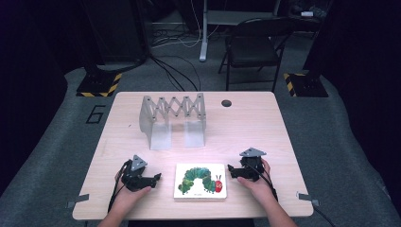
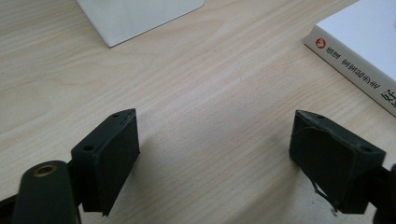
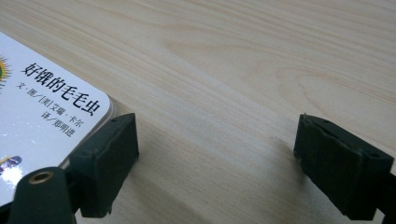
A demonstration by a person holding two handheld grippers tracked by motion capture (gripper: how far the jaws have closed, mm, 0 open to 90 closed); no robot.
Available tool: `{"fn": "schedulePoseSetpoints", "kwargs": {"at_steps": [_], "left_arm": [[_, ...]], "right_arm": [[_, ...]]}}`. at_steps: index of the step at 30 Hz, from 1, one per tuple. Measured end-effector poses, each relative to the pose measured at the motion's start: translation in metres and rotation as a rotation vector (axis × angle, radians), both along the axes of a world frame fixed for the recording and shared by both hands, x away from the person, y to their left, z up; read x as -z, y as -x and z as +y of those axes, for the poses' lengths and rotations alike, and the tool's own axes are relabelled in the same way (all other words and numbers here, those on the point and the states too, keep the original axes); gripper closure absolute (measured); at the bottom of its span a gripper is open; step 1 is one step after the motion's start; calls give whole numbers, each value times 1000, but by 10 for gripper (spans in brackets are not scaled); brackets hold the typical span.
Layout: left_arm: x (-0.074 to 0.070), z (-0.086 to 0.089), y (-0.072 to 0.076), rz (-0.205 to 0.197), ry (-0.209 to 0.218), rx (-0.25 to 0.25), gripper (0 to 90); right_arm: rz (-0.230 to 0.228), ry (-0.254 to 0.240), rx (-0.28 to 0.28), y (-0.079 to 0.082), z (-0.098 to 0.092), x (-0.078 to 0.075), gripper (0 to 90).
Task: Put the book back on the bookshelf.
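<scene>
Tongs rest on the near part of a pale wooden table (image 1: 246, 127), one in each hand, with a picture book (image 1: 200, 180) lying flat between them close to the near edge. The book's white cover shows a green caterpillar with a red head, and its spine faces the left tongs (image 1: 156, 177), whose jaws stand released over bare wood just left of the book; in the left gripper view the spine (image 2: 359, 74) runs along the right side, clear of both jaws. The right tongs (image 1: 230, 169) also stand released, just right of the book; in the right gripper view the book's rounded corner (image 3: 93, 105) lies close beside one jaw, and whether they touch I cannot tell, while bare wood lies between the jaws. Farther back on the table, left of centre, stands a grey metal expanding rack (image 1: 173, 119) with a scissor lattice across its top and two flat plates reaching toward the near side; a corner of one plate (image 2: 140, 16) shows at the top of the left gripper view. A small dark round hole (image 1: 226, 103) sits near the far edge. Beyond the table, a black folding chair (image 1: 253, 47) stands on the grey floor, well apart from the book.
</scene>
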State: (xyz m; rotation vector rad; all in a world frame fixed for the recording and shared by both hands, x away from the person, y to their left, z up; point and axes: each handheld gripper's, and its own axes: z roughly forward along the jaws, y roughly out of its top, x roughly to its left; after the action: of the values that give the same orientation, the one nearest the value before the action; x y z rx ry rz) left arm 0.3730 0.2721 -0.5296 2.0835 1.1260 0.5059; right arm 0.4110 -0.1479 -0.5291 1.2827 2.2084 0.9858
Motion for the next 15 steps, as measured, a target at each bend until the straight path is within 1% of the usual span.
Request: {"fn": "schedulePoseSetpoints", "kwargs": {"at_steps": [1,2,3,5,6,7,10,13,14,15], "left_arm": [[1,-1,0,-12,1,-8,144],[0,-1,-1,2,-2,-1,138],[1,-1,-1,-7,-1,-4,130],[0,-1,-1,0,-2,0,128],[1,-2,0,-7,2,-11,128],[0,-2,0,0,0,-5,128],[0,-2,1,3,-3,-1,129],[0,-2,1,1,-3,-2,129],[1,-2,2,-7,3,-6,130],[0,-2,2,-3,-2,-1,130]], "right_arm": [[0,-1,0,0,0,0,131],[0,-1,0,0,0,0,132],[0,-1,0,0,0,0,128],[0,1,-4,0,0,0,122],[1,2,-6,0,0,0,121],[1,2,-6,0,0,0,121],[1,1,-4,0,0,0,120],[1,2,-4,0,0,0,121],[1,4,-3,0,0,0,123],[-3,9,-9,1,0,0,124]]}}
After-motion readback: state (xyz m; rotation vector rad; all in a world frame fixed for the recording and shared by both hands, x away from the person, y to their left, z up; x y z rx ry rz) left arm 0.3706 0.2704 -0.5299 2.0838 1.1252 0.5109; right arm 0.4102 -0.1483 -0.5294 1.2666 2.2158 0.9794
